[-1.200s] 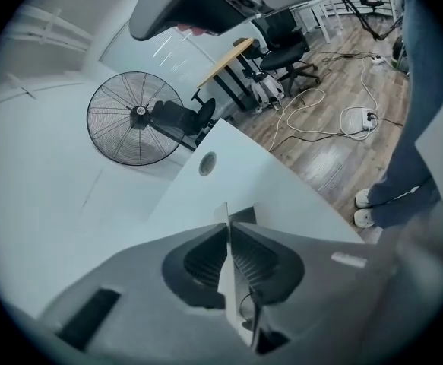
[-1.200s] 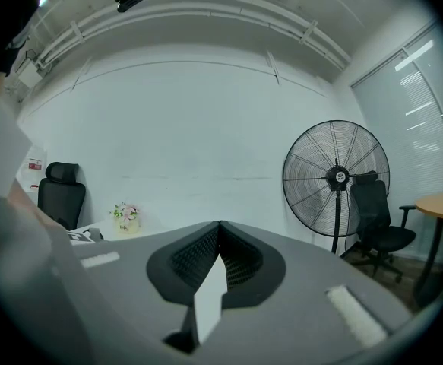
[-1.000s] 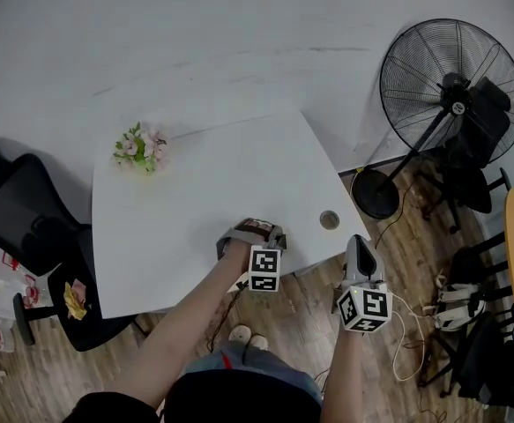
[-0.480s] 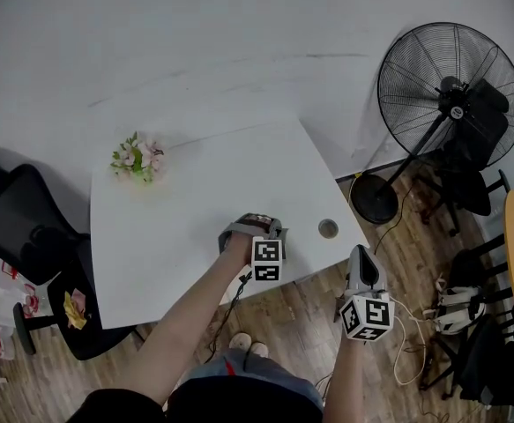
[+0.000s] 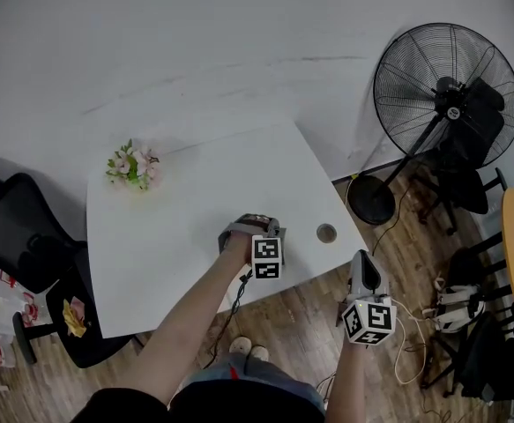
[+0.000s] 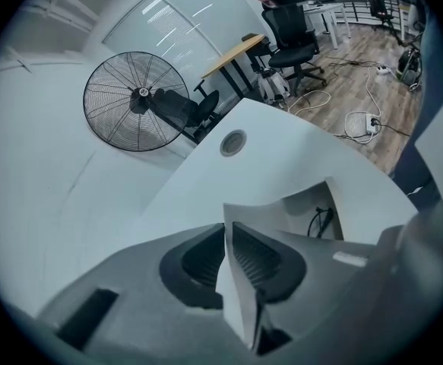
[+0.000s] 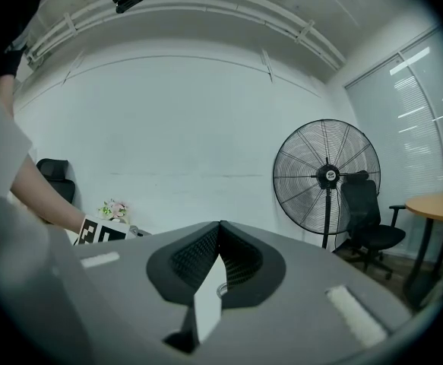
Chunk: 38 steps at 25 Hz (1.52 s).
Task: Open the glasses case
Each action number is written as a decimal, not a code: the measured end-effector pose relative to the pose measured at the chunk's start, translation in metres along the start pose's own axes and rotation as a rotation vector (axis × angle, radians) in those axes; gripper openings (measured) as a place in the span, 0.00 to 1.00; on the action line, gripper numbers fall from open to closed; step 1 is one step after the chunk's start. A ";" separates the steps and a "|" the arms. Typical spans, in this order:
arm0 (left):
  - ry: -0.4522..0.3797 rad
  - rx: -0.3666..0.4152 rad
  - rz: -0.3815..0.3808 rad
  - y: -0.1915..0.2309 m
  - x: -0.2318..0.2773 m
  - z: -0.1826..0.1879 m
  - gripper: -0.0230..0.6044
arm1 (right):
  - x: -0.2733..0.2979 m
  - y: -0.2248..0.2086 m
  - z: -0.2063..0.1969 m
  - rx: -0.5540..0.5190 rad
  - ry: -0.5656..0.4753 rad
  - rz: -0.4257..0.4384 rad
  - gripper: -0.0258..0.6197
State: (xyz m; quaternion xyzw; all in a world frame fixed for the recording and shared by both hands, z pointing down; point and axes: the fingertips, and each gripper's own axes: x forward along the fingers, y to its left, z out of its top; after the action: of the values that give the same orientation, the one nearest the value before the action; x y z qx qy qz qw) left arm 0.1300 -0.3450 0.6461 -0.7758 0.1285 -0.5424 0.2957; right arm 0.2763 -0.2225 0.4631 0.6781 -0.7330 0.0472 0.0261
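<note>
My left gripper hangs over the white table near its front edge and tilts down at it. In the left gripper view my left gripper has a thin gap between its pads; the jaws are opening and only bare tabletop shows between them. A small dark brownish shape sits at that gripper's front in the head view; I cannot tell what it is. No glasses case shows plainly in any view. My right gripper is held off the table's front right corner, over the wooden floor, its pads closed together on nothing.
A round cable hole lies in the table right of the left gripper. A small flower bunch stands at the far left. A big standing fan is at the right, a black office chair at the left, cables on the floor.
My left gripper has moved a little farther in over the table from the front edge. The right gripper has stayed where it was.
</note>
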 end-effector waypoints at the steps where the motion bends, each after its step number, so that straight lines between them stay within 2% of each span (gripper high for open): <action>1: -0.003 -0.002 0.000 0.000 0.000 0.000 0.11 | 0.000 0.000 0.000 0.000 0.000 -0.001 0.06; 6: -0.041 -0.037 0.003 0.001 -0.007 0.004 0.13 | 0.001 0.004 0.001 -0.004 -0.001 0.000 0.06; 9: -0.080 -0.067 0.004 0.002 -0.017 0.010 0.18 | 0.000 0.007 0.002 -0.004 -0.003 0.006 0.06; 13: -0.158 -0.177 0.034 0.014 -0.038 0.019 0.19 | 0.002 0.013 0.004 -0.005 -0.008 0.021 0.06; 15: -0.206 -0.280 0.058 0.024 -0.050 0.020 0.18 | 0.004 0.017 0.006 -0.004 -0.012 0.031 0.06; 18: -0.309 -0.500 0.116 0.048 -0.076 0.018 0.14 | 0.007 0.024 0.009 -0.003 -0.017 0.049 0.06; 22: -0.475 -0.797 0.248 0.081 -0.118 0.002 0.05 | 0.012 0.033 0.012 -0.009 -0.025 0.074 0.06; 24: -0.539 -0.908 0.311 0.092 -0.140 -0.009 0.05 | 0.013 0.037 0.015 -0.011 -0.031 0.085 0.06; 26: -0.577 -0.979 0.373 0.098 -0.161 -0.021 0.05 | 0.015 0.039 0.017 -0.012 -0.037 0.095 0.06; 29: -0.621 -1.036 0.465 0.104 -0.185 -0.037 0.05 | 0.019 0.043 0.020 -0.011 -0.046 0.108 0.06; 32: -0.658 -1.058 0.545 0.110 -0.209 -0.049 0.05 | 0.023 0.047 0.023 -0.011 -0.059 0.121 0.06; 35: -0.682 -1.051 0.588 0.113 -0.227 -0.052 0.05 | 0.028 0.048 0.026 -0.005 -0.072 0.129 0.06; 38: -0.687 -1.055 0.599 0.106 -0.234 -0.053 0.05 | 0.031 0.048 0.029 0.002 -0.082 0.130 0.06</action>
State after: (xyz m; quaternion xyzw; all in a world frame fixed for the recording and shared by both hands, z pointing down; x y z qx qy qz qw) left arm 0.0053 -0.3245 0.4160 -0.8747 0.4823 -0.0266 0.0400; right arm 0.2265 -0.2529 0.4361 0.6304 -0.7759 0.0219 -0.0078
